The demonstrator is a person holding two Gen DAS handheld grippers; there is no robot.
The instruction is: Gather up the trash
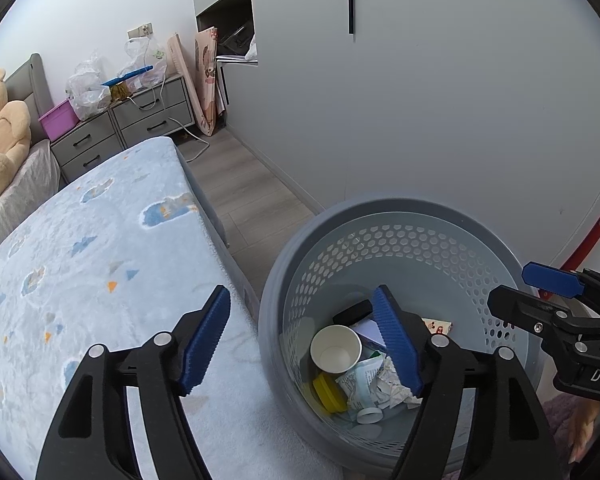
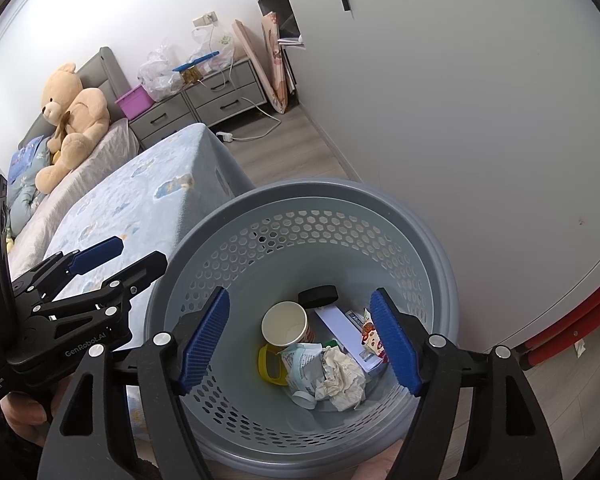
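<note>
Claws (image 2: 300, 342) apart over bin (image 2: 432, 248)

Matt grey plastic basket (image 2: 420, 216) w/ perforated walls; crumpled paper (image 2: 342, 378); smooth paper cup (image 2: 286, 324); fleecy cloth blanket (image 1: 80, 248).

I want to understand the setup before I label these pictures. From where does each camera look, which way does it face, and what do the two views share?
Left wrist view: sits on the left gripper, facing down across the pale blue patterned bed cover and the round grey perforated plastic bin; its open blue-padded jaws show, and the right gripper enters from the right.
Right wrist view: sits on the right gripper, facing down into the bin; its open jaws show, plus the left gripper and a hand holding it.
Shared: bin, white paper cup, crumpled paper, bed.
</note>
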